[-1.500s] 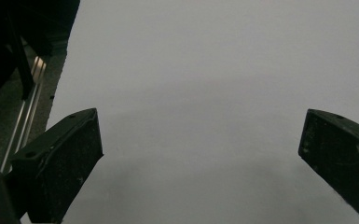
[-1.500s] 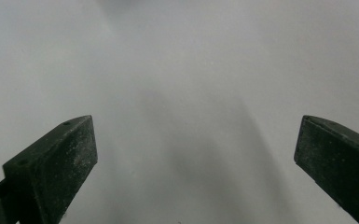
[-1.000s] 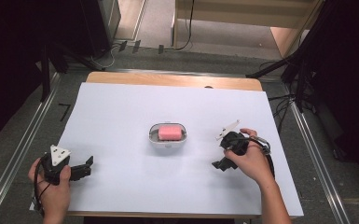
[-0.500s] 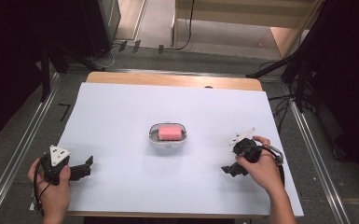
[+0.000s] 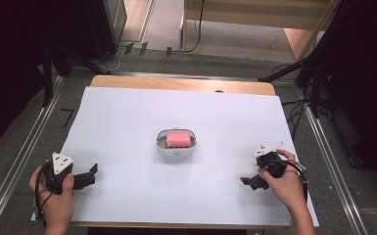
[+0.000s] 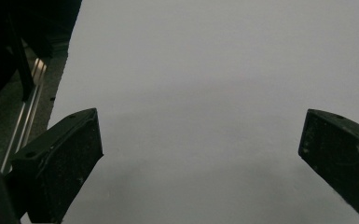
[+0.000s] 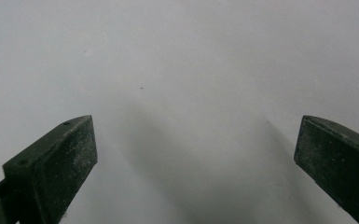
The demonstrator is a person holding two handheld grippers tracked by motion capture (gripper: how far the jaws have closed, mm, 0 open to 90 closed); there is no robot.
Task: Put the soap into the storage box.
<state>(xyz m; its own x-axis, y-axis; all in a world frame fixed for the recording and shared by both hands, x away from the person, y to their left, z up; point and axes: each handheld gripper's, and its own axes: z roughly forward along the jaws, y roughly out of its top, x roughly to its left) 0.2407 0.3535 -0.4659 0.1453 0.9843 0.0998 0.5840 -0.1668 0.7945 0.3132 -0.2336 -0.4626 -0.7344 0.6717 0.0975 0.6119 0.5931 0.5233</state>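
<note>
A pink block [image 5: 178, 138] lies in a small white oval dish [image 5: 160, 144] at the middle of the white table. My left gripper [image 5: 89, 175] rests near the front left corner, held by a hand, jaws pointing right. It stands open [image 6: 200, 154] over bare white surface with nothing between its jaws. My right gripper [image 5: 250, 182] is low at the front right, held by the other hand and pointing left. It is open [image 7: 196, 158] too, with just the white surface between its jaws. Both grippers are well apart from the dish.
The white sheet [image 5: 127, 112] covers a wooden table whose back edge [image 5: 181, 84] shows. Metal rails [image 5: 24, 147] run along both sides on the floor. Dark stands and cables [image 5: 318, 88] are at the right, beyond the table.
My right gripper has drawn back from beside the dish, toward the front right of the table. The left gripper and the dish have stayed put.
</note>
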